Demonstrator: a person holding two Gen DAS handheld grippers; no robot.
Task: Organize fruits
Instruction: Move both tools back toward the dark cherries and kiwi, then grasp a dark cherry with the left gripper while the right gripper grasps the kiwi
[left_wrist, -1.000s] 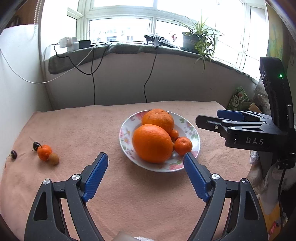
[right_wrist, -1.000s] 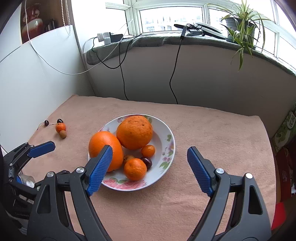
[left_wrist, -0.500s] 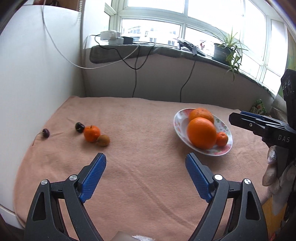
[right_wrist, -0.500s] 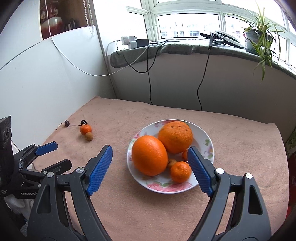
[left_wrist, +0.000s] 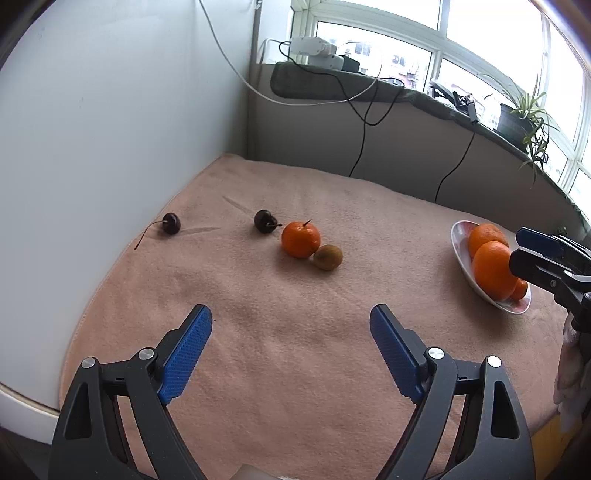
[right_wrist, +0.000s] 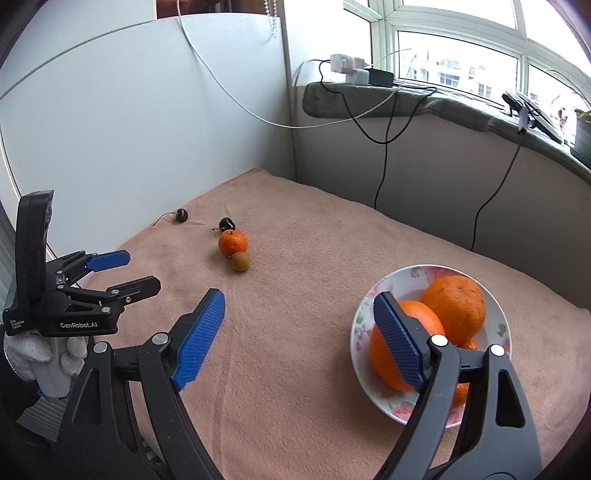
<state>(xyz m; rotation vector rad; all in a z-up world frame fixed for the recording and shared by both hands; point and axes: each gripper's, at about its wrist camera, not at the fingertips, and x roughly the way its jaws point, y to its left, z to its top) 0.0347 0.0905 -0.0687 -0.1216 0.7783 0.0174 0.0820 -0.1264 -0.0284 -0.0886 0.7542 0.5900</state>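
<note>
Left to right on the pink towel (left_wrist: 295, 354): two dark cherries (left_wrist: 171, 223), a small orange mandarin (left_wrist: 300, 239) touching a brown kiwi-like fruit (left_wrist: 327, 257), then the floral plate (left_wrist: 461, 236). My left gripper (left_wrist: 291, 343) and right gripper (right_wrist: 299, 332) are spread, empty; the mandarin looks light and soft-skinned, so I'd pinch its sides gently

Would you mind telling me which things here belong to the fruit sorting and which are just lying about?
Job:
- plate holding oranges
- loose mandarin
- small brown fruit
- two cherries

Lying about:
- chargers and cables on the sill
- potted plant
</note>
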